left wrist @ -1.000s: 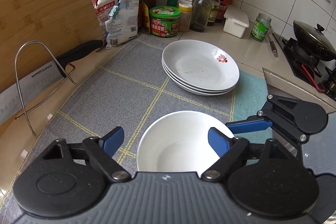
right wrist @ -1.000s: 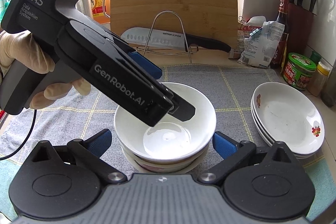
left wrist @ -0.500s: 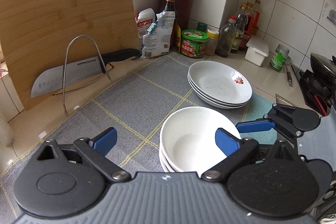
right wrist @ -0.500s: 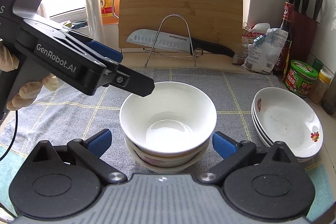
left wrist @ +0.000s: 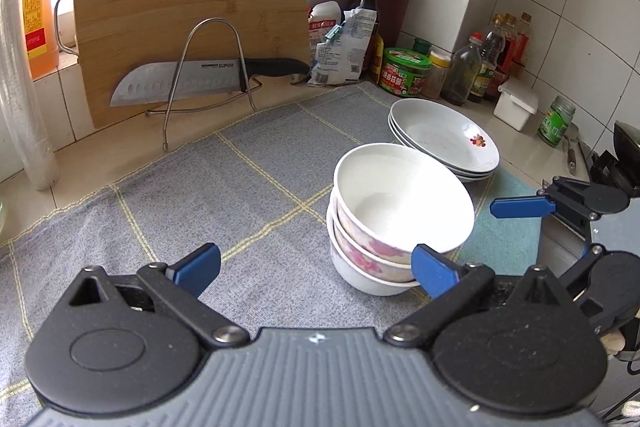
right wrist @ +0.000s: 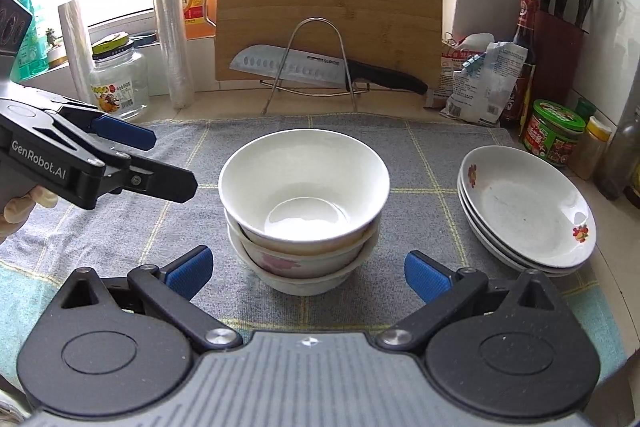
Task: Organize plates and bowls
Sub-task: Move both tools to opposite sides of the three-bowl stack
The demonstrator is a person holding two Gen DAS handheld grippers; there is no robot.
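Bowls [right wrist: 304, 207]: stacked, frame centre, apparently three.
Plates [right wrist: 524, 211]: stacked, right.
Left gripper [left wrist: 316, 263]: fingers just opened wide, empty.
Right gripper [right wrist: 308, 269]: fingers released, empty.

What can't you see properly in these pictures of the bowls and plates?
- Lower bowls: in both views the top bowl nested in them hides their insides.
- Lower plates: in both views only rims show under the top plate.
- Jar labels: print too small to read.
- Person's hand: right wrist view, cut off by the left edge and covered by the left gripper.

Glossy ceramic bowls [right wrist: 304, 203] on matt woven cloth [right wrist: 400, 155]; smooth bamboo board [right wrist: 328, 3].
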